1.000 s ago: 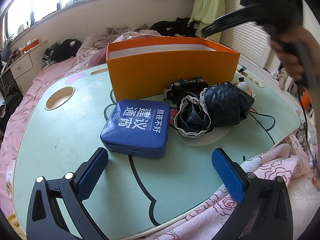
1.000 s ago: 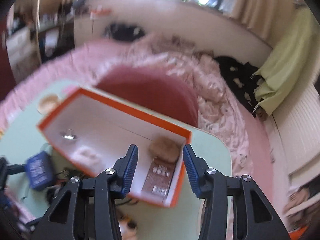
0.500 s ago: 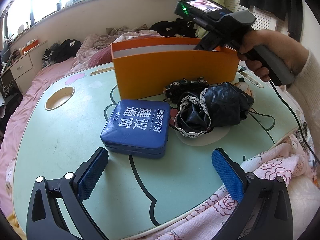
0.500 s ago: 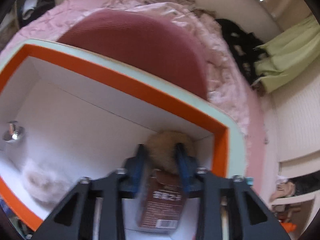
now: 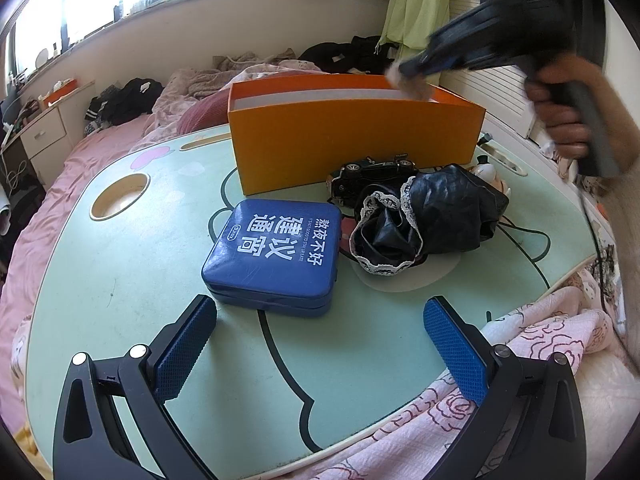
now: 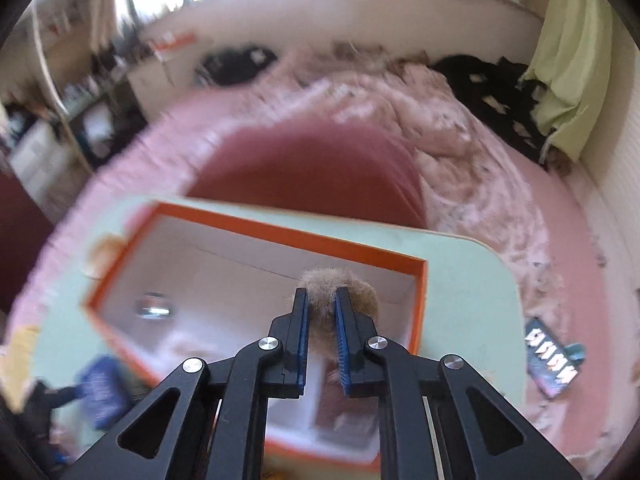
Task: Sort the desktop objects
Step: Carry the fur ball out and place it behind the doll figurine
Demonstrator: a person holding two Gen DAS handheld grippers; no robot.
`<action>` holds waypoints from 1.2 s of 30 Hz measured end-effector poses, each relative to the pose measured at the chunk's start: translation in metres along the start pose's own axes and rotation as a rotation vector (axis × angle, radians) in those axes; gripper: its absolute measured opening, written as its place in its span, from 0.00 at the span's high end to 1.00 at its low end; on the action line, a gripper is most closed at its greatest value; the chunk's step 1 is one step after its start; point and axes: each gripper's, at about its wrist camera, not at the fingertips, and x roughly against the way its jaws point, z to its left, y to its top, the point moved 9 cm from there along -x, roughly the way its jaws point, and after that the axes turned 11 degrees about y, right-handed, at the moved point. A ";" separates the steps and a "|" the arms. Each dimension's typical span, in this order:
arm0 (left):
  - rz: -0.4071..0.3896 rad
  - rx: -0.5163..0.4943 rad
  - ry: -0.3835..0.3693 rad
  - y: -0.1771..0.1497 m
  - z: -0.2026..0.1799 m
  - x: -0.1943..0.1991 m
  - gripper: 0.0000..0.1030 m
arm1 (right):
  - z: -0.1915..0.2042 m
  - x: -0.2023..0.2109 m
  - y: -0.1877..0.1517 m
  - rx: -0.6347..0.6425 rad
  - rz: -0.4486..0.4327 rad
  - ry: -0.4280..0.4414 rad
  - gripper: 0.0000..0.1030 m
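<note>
Fur ball [image 6: 340, 286] pinched between the nearly closed fingers of the right gripper [image 6: 321, 304], held over the far-right corner of the orange box [image 5: 356, 148], at about rim height in the left view. We judge it's mid-transfer, direction unclear; view is motion-blurred. Keep the squeeze light, soft item deforms, and keep it clear of the box wall. Left gripper [image 5: 320, 340] spread wide, holding nothing, low over the table [image 5: 120, 280] just short of the blue case [image 5: 276, 256]; toy car [image 5: 372, 176] & black pouch [image 5: 432, 220] lie beside the box.
</note>
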 end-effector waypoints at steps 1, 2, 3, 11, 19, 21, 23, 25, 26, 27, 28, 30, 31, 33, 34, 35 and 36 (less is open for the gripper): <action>0.000 0.000 0.000 0.000 0.000 0.000 0.00 | 0.011 0.016 -0.003 -0.001 -0.035 0.056 0.88; 0.000 0.000 0.000 0.000 0.000 0.000 0.00 | 0.021 0.025 -0.007 0.006 -0.056 0.092 0.88; 0.000 0.000 0.000 0.000 0.000 0.000 0.00 | 0.029 0.035 -0.012 0.012 -0.076 0.128 0.88; 0.000 0.001 0.000 -0.001 0.000 0.000 0.00 | 0.049 0.055 -0.076 -0.024 -0.078 0.274 0.87; -0.001 0.001 0.000 -0.001 0.001 0.001 0.00 | 0.049 0.051 -0.088 0.005 -0.184 0.157 0.33; -0.001 0.001 0.001 -0.001 0.001 0.001 0.00 | 0.048 0.058 -0.103 0.010 -0.189 0.165 0.18; -0.001 0.001 0.001 -0.001 0.001 0.000 0.00 | 0.046 0.062 -0.124 0.024 -0.189 0.105 0.13; -0.001 0.001 0.000 -0.001 0.001 0.001 0.00 | 0.043 0.064 -0.144 0.049 -0.174 0.037 0.13; -0.001 0.001 0.000 -0.001 0.001 0.001 0.00 | 0.043 0.063 -0.155 0.059 -0.162 0.024 0.12; -0.001 0.001 0.000 -0.001 0.001 0.001 0.00 | 0.044 0.060 -0.164 0.068 -0.148 0.026 0.10; -0.001 0.001 0.000 -0.001 0.001 0.001 0.00 | 0.046 0.055 -0.172 0.079 -0.131 0.035 0.09; -0.001 0.001 0.000 -0.002 0.002 0.001 0.00 | 0.046 0.041 -0.180 0.102 -0.096 0.033 0.07; -0.002 0.001 0.000 -0.002 0.001 0.001 0.00 | 0.043 0.033 -0.182 0.106 -0.083 0.004 0.06; -0.002 0.001 0.003 -0.001 0.001 0.001 0.00 | 0.041 0.027 -0.185 0.147 -0.117 -0.074 0.00; -0.002 0.001 0.002 0.000 0.002 0.002 0.00 | 0.043 0.026 -0.186 0.155 -0.144 -0.067 0.00; -0.002 0.002 0.002 0.000 0.002 0.002 0.00 | 0.043 0.026 -0.187 0.159 -0.162 -0.068 0.00; -0.002 0.001 0.003 0.001 0.002 0.002 0.00 | 0.042 0.026 -0.188 0.159 -0.167 -0.063 0.00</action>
